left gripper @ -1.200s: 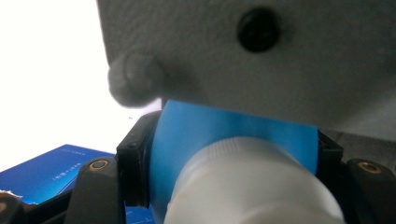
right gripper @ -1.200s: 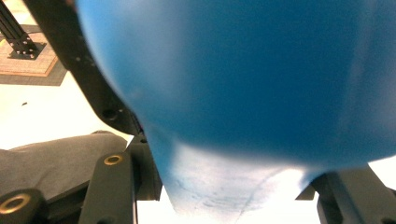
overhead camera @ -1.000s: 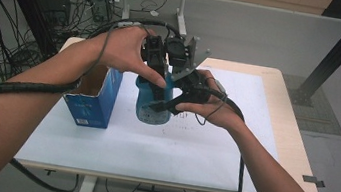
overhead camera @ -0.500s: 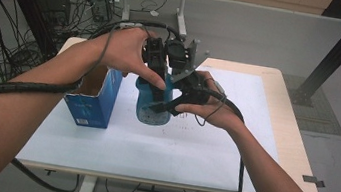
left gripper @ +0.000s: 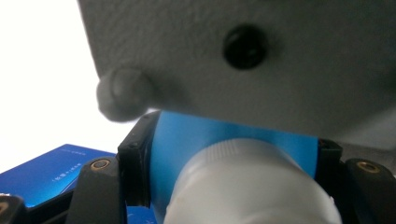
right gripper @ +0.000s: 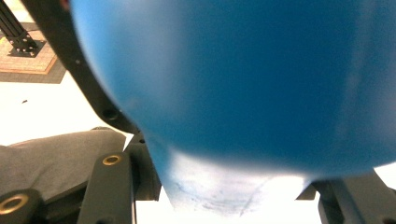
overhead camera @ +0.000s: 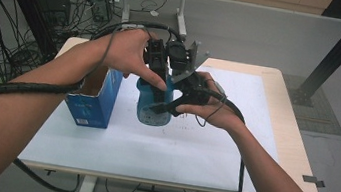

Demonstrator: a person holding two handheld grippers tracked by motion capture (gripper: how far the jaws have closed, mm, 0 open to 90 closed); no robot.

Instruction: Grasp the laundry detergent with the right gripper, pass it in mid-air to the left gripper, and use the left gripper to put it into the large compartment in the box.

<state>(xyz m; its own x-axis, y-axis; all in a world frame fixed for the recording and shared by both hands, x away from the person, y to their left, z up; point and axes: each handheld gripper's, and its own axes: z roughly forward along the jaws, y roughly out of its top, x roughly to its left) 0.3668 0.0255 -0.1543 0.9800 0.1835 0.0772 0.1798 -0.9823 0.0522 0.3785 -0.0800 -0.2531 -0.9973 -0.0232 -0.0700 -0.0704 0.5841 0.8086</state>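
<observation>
A blue bottle (overhead camera: 154, 106) stands upright on the white table (overhead camera: 211, 152), toward the middle of its left half, just beside an open blue carton (overhead camera: 93, 100) that sits near the left edge. In the left gripper view a white ribbed cap (left gripper: 252, 186) is seen on the bottle's blue neck (left gripper: 187, 135), with the black jaws pressed against both sides of that neck.

The left gripper (overhead camera: 158, 69) is thus clamped on the bottle from above. The right gripper (overhead camera: 169, 107) is brought in from the right side, low on the body; in the right gripper view the blue wall (right gripper: 233, 79) is pressed between its jaws, so it is judged to be clamped on the bottle as well.

The step in hand is judged to be a two-point hold, possibly in preparation for opening or lifting. For a good result:

- The lower grip should be kept firm, so that the body cannot turn or tip.
- The upper grip should be kept square to the neck; a tilted pull could topple the bottle toward the carton.
- Squeezing of the body should be limited, since its wall may be soft.
</observation>
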